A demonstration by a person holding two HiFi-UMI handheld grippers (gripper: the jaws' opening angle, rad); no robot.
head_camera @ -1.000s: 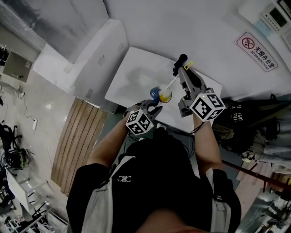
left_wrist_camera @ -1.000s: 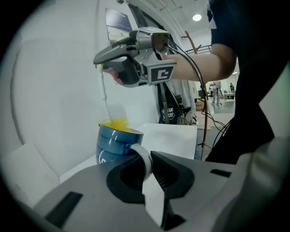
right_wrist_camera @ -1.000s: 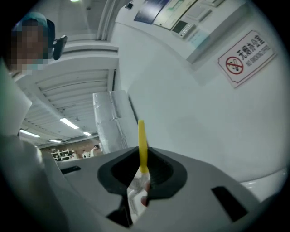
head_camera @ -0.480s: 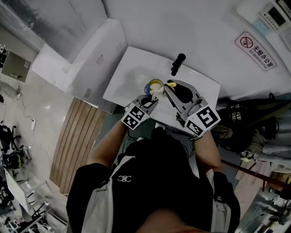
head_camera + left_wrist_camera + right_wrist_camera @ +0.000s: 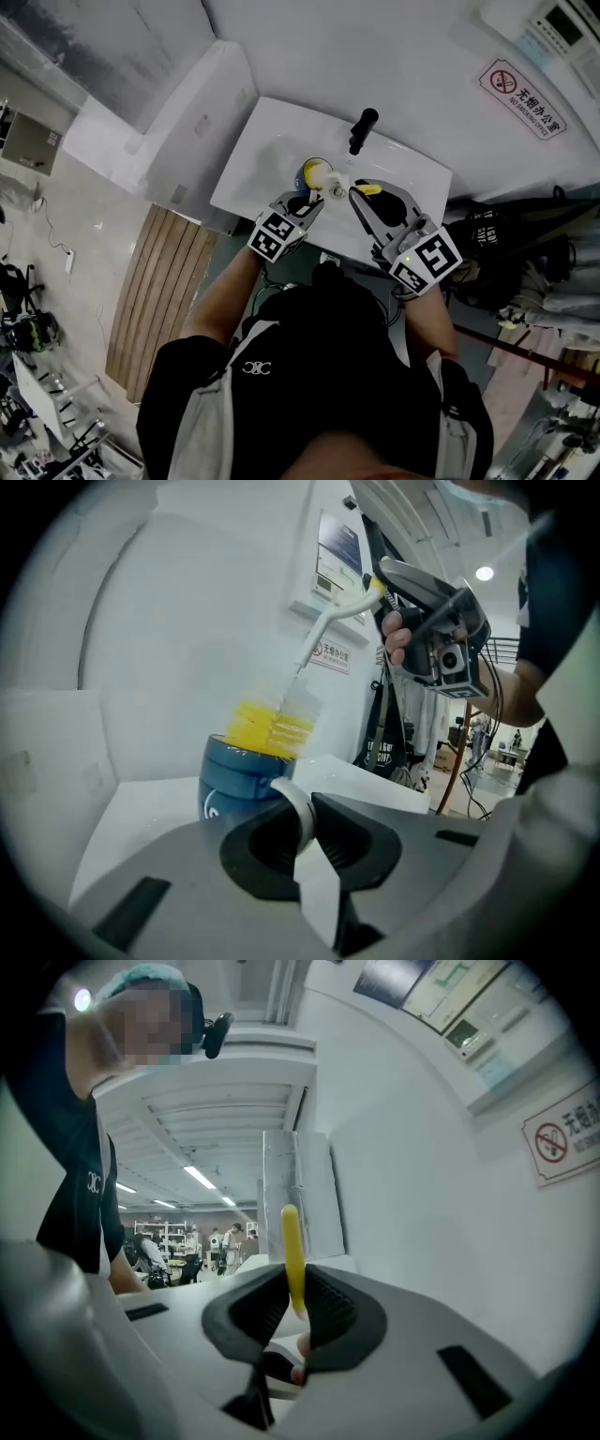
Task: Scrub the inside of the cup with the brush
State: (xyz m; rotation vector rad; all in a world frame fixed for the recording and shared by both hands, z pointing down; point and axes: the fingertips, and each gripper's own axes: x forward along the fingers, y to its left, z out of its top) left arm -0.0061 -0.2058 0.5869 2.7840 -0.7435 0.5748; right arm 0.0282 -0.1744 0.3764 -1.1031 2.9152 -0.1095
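Camera positions
Head view looked steeply down at the sink [image 5: 267,145]; left gripper view, close and level, shared its cup [image 5: 234,772].

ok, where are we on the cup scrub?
Done: left gripper grips the blue cup by its white handle, right gripper grips the brush by its yellow end. In hand: yellow bristles sit at the cup's mouth. Left: scrubbing inside; interior not visible.

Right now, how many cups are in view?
1. The blue cup is over the white sink, handle clamped in the left gripper, brush bristles at its mouth. No other shows.
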